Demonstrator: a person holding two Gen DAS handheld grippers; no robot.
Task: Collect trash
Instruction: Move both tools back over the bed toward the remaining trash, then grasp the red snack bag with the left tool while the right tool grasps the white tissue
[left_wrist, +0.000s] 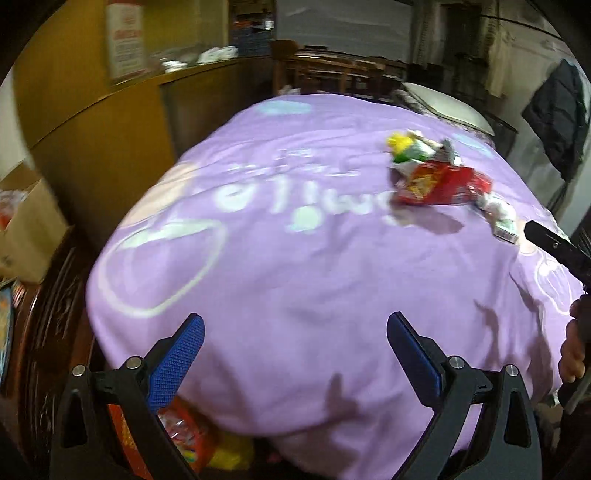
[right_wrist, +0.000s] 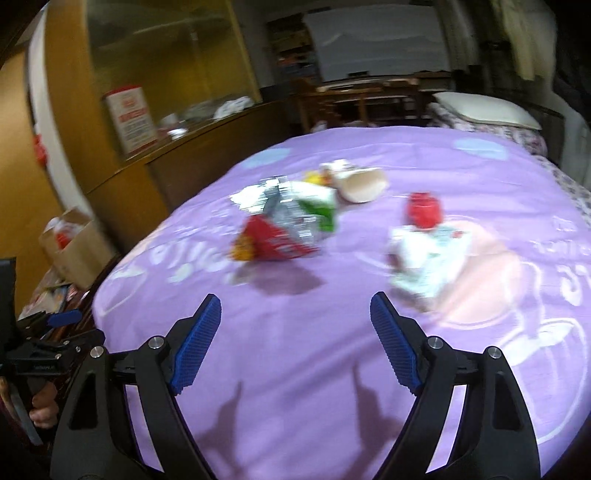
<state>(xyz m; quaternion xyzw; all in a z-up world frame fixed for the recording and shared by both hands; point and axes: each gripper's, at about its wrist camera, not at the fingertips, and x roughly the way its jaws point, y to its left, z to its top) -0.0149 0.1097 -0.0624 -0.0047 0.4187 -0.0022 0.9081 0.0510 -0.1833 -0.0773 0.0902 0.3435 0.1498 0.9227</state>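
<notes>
- Spread wide over the lilac printed bedspread (left_wrist: 295, 258), blue ribbed pads apart and nothing between them: left gripper (left_wrist: 295, 354).
- Likewise parted and empty above the same cover: right gripper (right_wrist: 295, 339), jaws wide.
- Lying mid-bed, ahead of both tools and well clear of the pads: a crumpled red snack wrapper (right_wrist: 273, 242), touching a silvery foil wrapper (right_wrist: 291, 214) and a green-and-white packet (right_wrist: 321, 206).
- Just behind that heap: a tan paper cup on its side (right_wrist: 360, 186).
- Off to the right of the heap, apart from it: a white crumpled wrapper (right_wrist: 428, 258) with a red round piece (right_wrist: 424, 210) at its far edge, possibly a cap; too blurred to be sure.
- At the far end of the bed: a white pillow (right_wrist: 484, 109).
- On the floor, left of the bed: an open brown cardboard box (right_wrist: 77, 247).
</notes>
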